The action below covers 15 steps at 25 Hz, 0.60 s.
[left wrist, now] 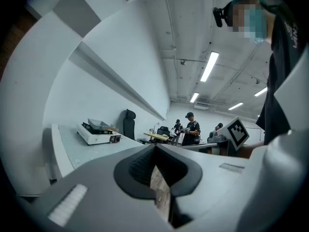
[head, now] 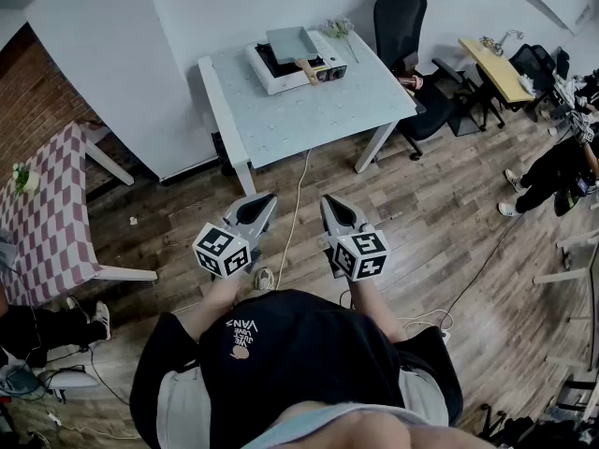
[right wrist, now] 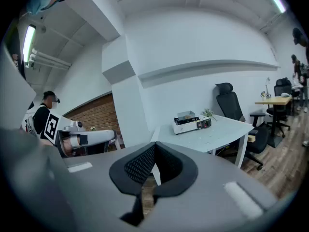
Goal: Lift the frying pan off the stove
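The frying pan (head: 291,43), a grey square one with a pale wooden handle (head: 307,65), is being carried on a white portable stove (head: 271,75) at the far side of the white bench (head: 323,110). It is being judged as stiff metal, of moderate weight, with smooth walls that would be slipping under a pinch, so the rim is being ruled out as a hold. The handle, which is projecting over the stove's front toward the person, is being judged the better place. A hold close to the pan body is being favoured, since weight carried out beyond the handle is likely to be tipping the pan downward. Nothing is being gripped at present. The left gripper (head: 265,200) is being held with its fingers pressed together and nothing between them. The right gripper (head: 330,202) is being held the same way, angled slightly downward. Both are being held in front of the person, well apart from the bench, above wooden flooring (head: 440,223) crossed by a white cable (head: 298,190).
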Motion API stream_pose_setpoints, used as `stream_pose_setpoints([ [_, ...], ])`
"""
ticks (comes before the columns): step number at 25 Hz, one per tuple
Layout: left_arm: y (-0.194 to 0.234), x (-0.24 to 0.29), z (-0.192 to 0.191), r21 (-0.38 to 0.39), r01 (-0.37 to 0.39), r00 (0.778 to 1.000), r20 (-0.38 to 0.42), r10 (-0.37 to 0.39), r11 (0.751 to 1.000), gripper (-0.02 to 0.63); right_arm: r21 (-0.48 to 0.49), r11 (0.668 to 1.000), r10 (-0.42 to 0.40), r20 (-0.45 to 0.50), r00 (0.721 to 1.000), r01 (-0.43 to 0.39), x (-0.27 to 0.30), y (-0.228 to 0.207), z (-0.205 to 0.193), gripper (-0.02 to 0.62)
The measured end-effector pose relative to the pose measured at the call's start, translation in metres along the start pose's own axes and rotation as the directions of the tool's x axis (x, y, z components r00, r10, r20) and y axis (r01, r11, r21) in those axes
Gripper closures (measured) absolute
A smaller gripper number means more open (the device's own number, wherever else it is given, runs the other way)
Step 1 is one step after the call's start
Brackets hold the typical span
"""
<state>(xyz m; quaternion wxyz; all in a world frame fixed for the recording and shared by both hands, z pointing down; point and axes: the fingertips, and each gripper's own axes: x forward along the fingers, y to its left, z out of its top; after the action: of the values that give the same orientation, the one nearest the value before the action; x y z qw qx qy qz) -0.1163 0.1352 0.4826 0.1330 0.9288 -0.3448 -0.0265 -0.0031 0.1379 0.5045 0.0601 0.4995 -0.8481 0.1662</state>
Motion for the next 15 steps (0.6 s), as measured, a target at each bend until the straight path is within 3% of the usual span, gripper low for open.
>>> stream_pose_setpoints([
  [9, 0.042, 0.003, 0.012, -0.027, 0.04, 0.999, 0.024, -0.039, 0.999, 0.591, 0.022, 0.999, -0.047, 0.054, 0.997, 0.046, 0.038, 0.002, 0.016, 0.593],
  [10, 0.048, 0.004, 0.014, -0.043, 0.045, 0.999, 0.028, -0.044, 0.998, 0.514, 0.03, 0.998, -0.059, 0.056, 0.997, 0.057, 0.043, 0.002, 0.017, 0.556],
  [11, 0.053, 0.006, 0.015, -0.06, 0.052, 0.998, 0.029, -0.05, 0.997, 0.395, 0.038, 0.997, -0.07, 0.058, 0.996, 0.068, 0.047, 0.002, 0.018, 0.505],
  [13, 0.061, 0.008, 0.018, -0.077, 0.075, 0.997, 0.019, -0.073, 0.994, 0.368, 0.055, 0.994, -0.094, 0.064, 0.994, 0.09, 0.056, 0.002, 0.021, 0.43],
  [15, 0.066, 0.01, 0.02, -0.077, 0.104, 0.995, 0.002, -0.104, 0.992, 0.354, 0.073, 0.991, -0.115, 0.068, 0.991, 0.11, 0.062, 0.003, 0.024, 0.397],
])
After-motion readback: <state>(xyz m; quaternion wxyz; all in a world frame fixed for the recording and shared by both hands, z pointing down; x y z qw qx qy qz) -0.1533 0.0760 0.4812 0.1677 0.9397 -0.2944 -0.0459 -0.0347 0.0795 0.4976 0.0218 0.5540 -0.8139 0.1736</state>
